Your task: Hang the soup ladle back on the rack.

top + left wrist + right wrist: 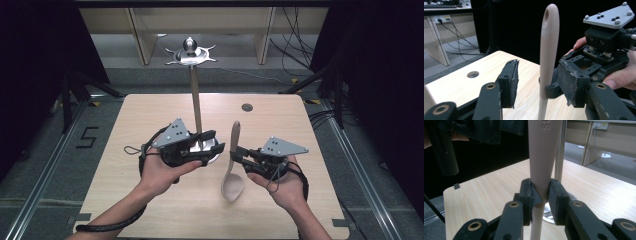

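The right gripper (235, 153) clamps a beige serving spoon (233, 165) mid-handle, upright, bowl down above the table (280, 210). The left gripper (537, 86) stands open around the handle, pads seemingly just clear, beside the hanging stand (196, 102).

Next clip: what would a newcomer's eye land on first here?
Most likely the pale spoon held upright near the middle of the table, bowl down, its handle clamped in the right gripper. Next, the tall metal stand beside it, a round base on the table and a hooked crown at its top. The left gripper faces the spoon, its fingers apart on either side of the handle without pressing it.
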